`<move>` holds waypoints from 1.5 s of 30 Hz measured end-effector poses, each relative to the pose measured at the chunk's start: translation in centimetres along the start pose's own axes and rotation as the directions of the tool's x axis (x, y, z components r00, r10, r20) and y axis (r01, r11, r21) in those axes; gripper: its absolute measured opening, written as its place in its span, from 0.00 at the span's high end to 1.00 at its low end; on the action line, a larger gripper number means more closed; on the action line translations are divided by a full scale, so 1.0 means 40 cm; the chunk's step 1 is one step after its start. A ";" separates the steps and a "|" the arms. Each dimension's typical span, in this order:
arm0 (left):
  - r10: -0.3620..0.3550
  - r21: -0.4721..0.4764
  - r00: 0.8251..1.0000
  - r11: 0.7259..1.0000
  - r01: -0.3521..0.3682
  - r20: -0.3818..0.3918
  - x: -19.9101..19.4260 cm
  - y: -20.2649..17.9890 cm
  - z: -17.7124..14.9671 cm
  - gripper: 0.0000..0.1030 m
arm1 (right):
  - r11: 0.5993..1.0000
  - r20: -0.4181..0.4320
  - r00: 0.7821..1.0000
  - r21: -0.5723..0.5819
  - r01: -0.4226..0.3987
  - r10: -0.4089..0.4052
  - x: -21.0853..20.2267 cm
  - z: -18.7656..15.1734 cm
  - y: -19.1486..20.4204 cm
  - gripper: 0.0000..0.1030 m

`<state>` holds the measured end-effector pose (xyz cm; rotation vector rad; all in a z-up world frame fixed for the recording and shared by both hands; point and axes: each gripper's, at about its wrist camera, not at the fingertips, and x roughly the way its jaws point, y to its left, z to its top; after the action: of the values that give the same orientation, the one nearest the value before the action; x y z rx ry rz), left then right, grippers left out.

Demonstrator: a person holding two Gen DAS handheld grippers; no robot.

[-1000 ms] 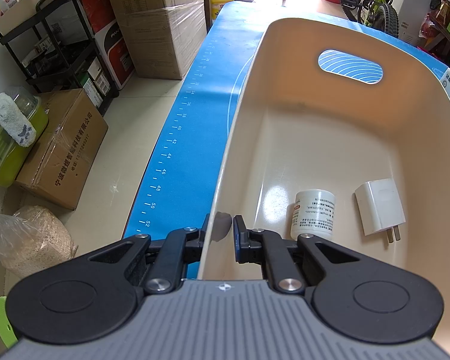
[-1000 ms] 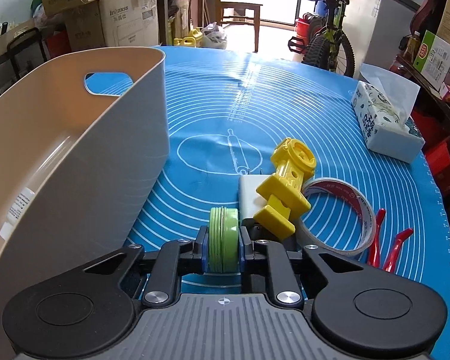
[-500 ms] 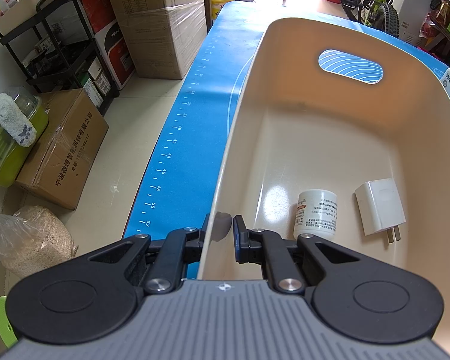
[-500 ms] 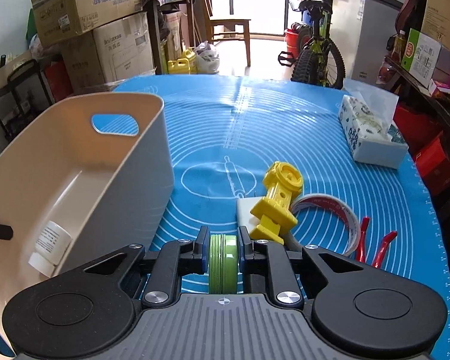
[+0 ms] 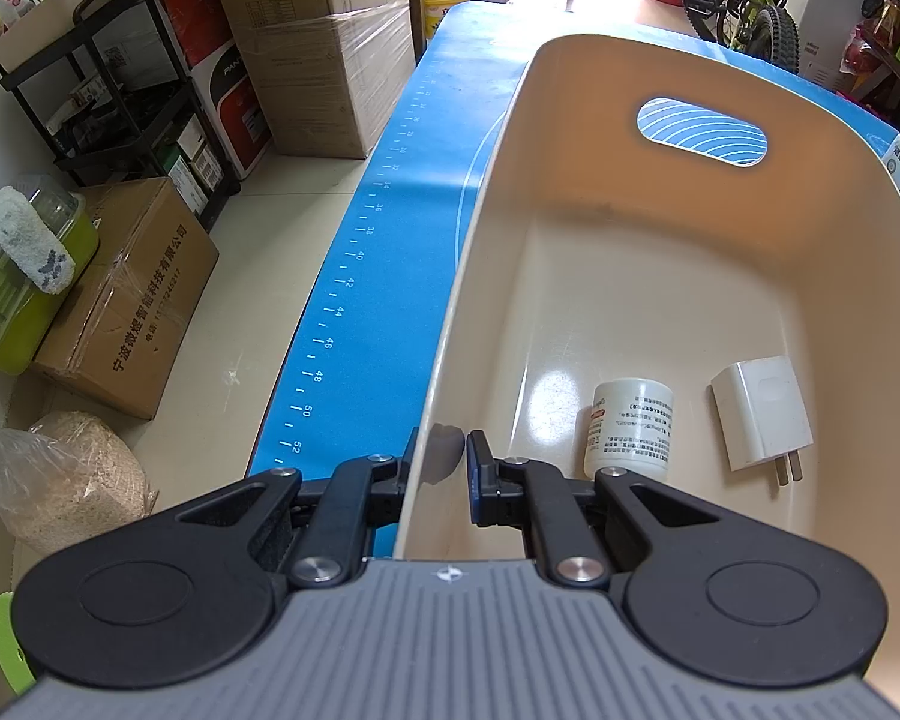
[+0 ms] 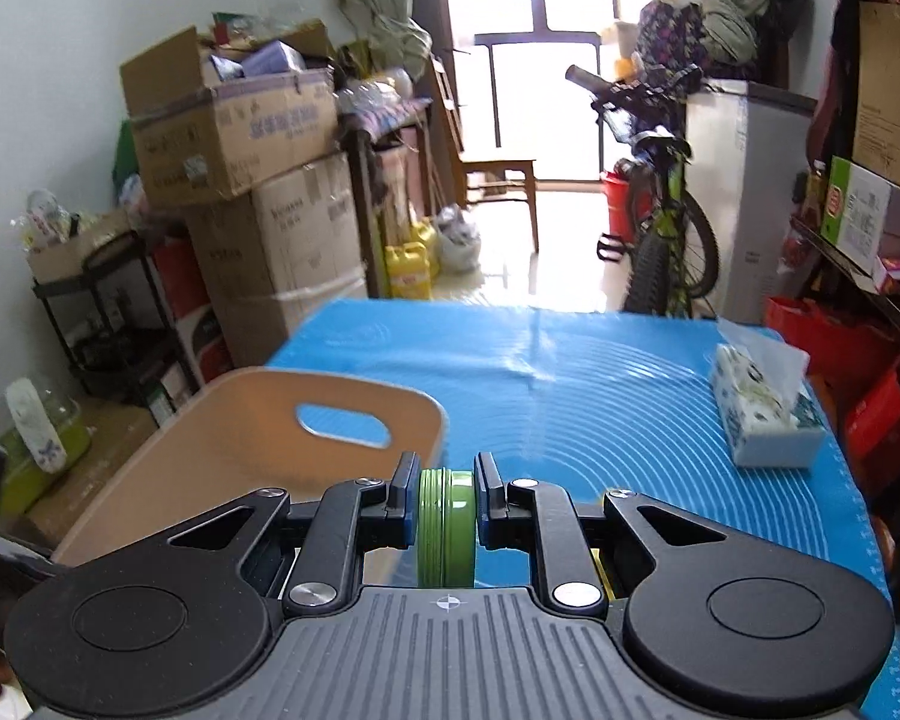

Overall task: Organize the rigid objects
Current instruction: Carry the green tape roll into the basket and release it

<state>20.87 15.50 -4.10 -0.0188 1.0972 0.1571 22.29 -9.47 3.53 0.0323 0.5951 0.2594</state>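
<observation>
A beige plastic basket (image 5: 660,276) stands on the blue mat (image 5: 384,276). My left gripper (image 5: 441,462) is shut on the basket's near-left wall, one finger outside and one inside. Inside the basket lie a white bottle (image 5: 630,429) and a white charger plug (image 5: 762,411). My right gripper (image 6: 447,501) is shut on a green round tin (image 6: 447,525), held on edge, high above the mat beside the basket (image 6: 258,420). The other loose objects on the mat are hidden below the right gripper.
A tissue box (image 6: 762,414) sits on the mat's right side (image 6: 600,384). Cardboard boxes (image 5: 132,300), a black shelf cart (image 5: 120,96) and a bicycle (image 6: 660,222) stand around the table. The floor lies left of the mat edge.
My right gripper has risen and tilted up with the green tin, so the yellow toy, tape roll and red tool have dropped out of view. The left gripper has held still on the basket wall.
</observation>
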 end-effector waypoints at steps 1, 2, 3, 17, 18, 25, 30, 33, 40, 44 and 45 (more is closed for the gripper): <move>0.000 0.000 1.000 1.000 0.000 0.000 0.000 0.002 0.000 0.86 | 1.000 0.009 1.000 -0.008 -0.016 0.016 -0.001 0.009 0.018 0.73; 0.000 0.000 1.000 1.000 0.000 0.000 0.000 0.000 0.000 0.86 | 0.999 0.015 0.999 -0.018 -0.030 0.030 -0.001 0.015 0.033 0.73; 0.000 0.000 1.000 1.000 0.000 0.000 0.000 0.000 0.000 0.86 | 0.998 0.017 0.999 -0.033 -0.047 0.048 0.001 0.021 0.052 0.73; 0.003 0.003 1.000 1.000 -0.003 0.000 -0.001 0.000 0.000 0.86 | 0.974 -0.198 0.973 -0.167 -0.155 0.121 0.129 -0.070 0.238 0.72; 0.003 0.003 1.000 1.000 -0.003 0.000 -0.001 -0.001 0.000 0.86 | 0.971 -0.215 0.969 -0.179 -0.157 0.117 0.136 -0.080 0.246 0.72; 0.006 0.005 1.000 1.000 -0.006 -0.001 -0.001 0.000 0.000 0.86 | 0.951 -0.304 0.951 -0.270 -0.149 0.062 0.166 -0.128 0.286 0.72; 0.011 0.010 1.000 1.000 -0.011 0.000 0.000 0.000 0.001 0.86 | 0.949 -0.353 0.935 -0.280 -0.145 0.038 0.182 -0.149 0.289 0.72; 0.016 0.016 1.000 1.000 -0.016 -0.001 0.002 -0.002 0.001 0.86 | 0.946 -0.363 0.931 -0.286 -0.149 0.037 0.181 -0.150 0.288 0.72; 0.024 0.018 1.000 1.000 -0.024 -0.003 0.004 -0.008 0.002 0.86 | 0.953 -0.328 0.940 -0.247 -0.175 0.088 0.156 -0.136 0.267 0.46; 0.026 0.018 1.000 1.000 -0.026 -0.004 0.005 -0.013 0.003 0.86 | 0.963 -0.267 0.956 -0.201 -0.177 0.120 0.115 -0.101 0.239 0.33; 0.026 0.018 1.000 1.000 -0.026 -0.004 0.005 -0.013 0.003 0.86 | 0.968 -0.245 0.961 -0.182 -0.175 0.127 0.103 -0.091 0.229 0.26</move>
<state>21.14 15.01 -4.25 0.0111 1.1033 0.1705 21.42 0.24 -0.77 -0.1512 0.7971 0.4767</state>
